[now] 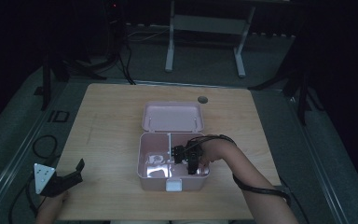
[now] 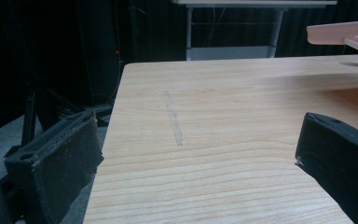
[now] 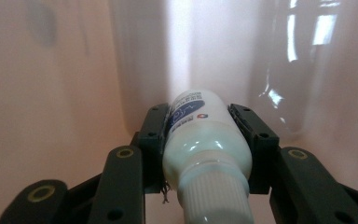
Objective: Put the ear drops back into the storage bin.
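Note:
An open pink box (image 1: pixel 140 161) stands at the middle of the wooden table, its lid (image 1: pixel 172 116) folded back. My right gripper (image 1: pixel 191 166) reaches down into the box's right compartment. In the right gripper view, the right gripper (image 3: pixel 199 116) is shut on a white bottle (image 3: pixel 205 140) with blue print, cap end toward the camera, and the pink inner wall (image 3: pixel 51 93) is close around it. My left gripper (image 1: pixel 77 170) rests at the table's front left corner. Its jaws stand wide open over bare wood (image 2: pixel 200 140), with nothing between them.
The box's left compartment holds something pale and glossy (image 1: pixel 156 159) that I cannot make out. A dark round hole (image 1: pixel 203 99) sits in the tabletop behind the lid. The lid's edge (image 2: pixel 340 32) shows in the left gripper view. Table legs and cables lie beyond the far edge.

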Available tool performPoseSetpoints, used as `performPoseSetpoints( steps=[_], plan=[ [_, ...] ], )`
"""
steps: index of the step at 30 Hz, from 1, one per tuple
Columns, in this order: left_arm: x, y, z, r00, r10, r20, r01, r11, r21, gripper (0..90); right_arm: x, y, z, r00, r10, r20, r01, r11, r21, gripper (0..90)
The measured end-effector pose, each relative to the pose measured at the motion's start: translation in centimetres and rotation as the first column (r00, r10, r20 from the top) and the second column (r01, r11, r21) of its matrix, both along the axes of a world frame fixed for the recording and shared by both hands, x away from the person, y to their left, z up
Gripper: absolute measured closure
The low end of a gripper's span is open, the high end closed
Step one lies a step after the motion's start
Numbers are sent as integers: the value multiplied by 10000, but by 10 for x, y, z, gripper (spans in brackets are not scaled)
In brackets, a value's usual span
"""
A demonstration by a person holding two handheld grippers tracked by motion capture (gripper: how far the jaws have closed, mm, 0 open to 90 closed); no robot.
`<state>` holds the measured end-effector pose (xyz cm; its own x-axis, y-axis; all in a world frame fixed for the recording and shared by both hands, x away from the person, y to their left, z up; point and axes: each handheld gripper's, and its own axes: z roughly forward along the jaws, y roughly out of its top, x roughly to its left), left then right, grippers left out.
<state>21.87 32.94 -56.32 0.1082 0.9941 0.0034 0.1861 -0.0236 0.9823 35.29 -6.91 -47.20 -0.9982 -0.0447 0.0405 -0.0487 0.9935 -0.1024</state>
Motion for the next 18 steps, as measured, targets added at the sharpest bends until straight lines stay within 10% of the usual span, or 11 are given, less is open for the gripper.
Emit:
performPoseSetpoints(
  steps=[18],
  plan=[
    [0,0,0,10000,-34,10,34,10000,14,4,0,5,-17,9997,160,-188,-174,9968,-778,592]
  ],
)
